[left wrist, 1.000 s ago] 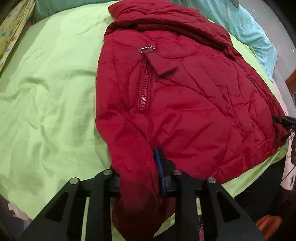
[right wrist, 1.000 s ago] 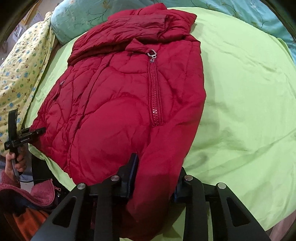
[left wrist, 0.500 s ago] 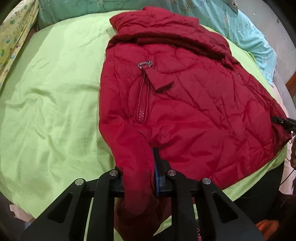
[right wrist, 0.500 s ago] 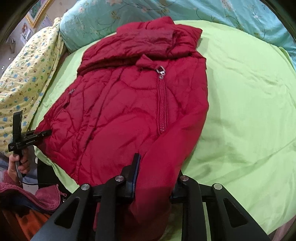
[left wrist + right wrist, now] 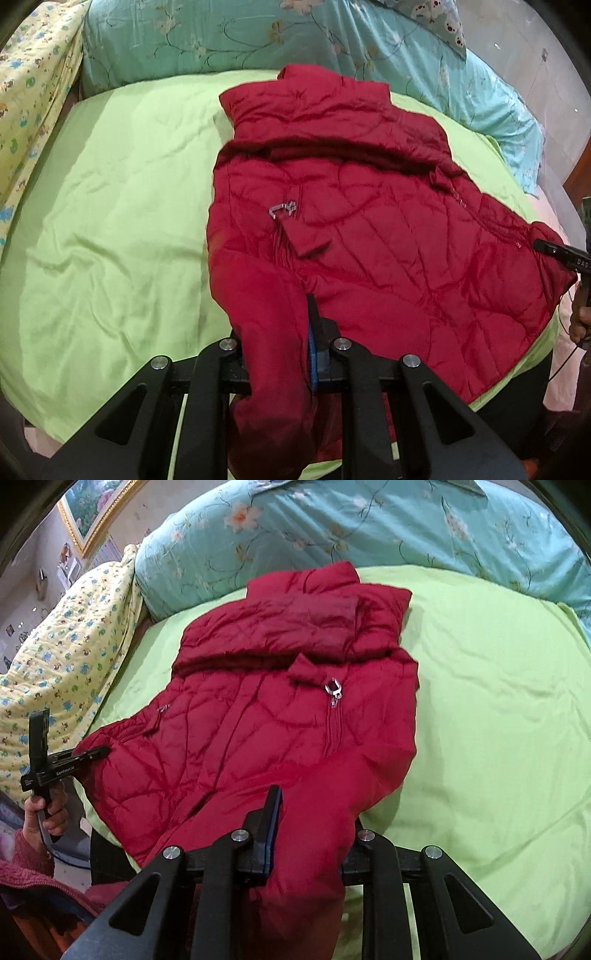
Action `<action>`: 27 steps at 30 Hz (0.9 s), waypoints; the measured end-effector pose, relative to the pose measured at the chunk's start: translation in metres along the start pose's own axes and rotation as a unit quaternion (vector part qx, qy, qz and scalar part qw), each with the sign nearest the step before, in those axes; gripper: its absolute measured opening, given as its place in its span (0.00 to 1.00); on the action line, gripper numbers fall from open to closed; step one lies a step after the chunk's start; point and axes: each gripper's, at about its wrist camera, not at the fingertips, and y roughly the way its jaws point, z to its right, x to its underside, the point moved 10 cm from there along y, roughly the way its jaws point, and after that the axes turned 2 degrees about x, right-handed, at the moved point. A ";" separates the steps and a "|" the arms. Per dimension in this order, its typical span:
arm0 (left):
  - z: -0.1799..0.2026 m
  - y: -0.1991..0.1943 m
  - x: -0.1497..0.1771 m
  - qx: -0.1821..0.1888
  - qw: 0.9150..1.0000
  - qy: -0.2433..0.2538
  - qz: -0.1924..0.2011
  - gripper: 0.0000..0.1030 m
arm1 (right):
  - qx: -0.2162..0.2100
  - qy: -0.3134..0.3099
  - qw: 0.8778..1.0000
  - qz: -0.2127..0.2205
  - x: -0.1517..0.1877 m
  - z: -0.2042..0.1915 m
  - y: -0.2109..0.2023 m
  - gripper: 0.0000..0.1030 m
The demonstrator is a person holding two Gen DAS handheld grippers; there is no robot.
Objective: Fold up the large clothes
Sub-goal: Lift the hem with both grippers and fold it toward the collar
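My left tongs (image 5: 275,343) and right tongs (image 5: 314,834) each clamp a sleeve of the red quilted jacket (image 5: 369,240). It lies flat on the green bed sheet (image 5: 110,221), zipped, collar folded.

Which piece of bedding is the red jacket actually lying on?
The plain lime-green sheet. The red jacket lies on it; the teal floral bedding and yellow printed quilt sit behind and beside.

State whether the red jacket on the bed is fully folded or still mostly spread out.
Mostly spread out. The red jacket lies flat on the green sheet, with only its top part turned down over the body.
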 end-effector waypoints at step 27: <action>-0.010 0.006 -0.174 -0.010 0.993 -0.013 0.117 0.15 | 0.008 0.022 0.993 0.116 -0.157 0.030 0.007 0.20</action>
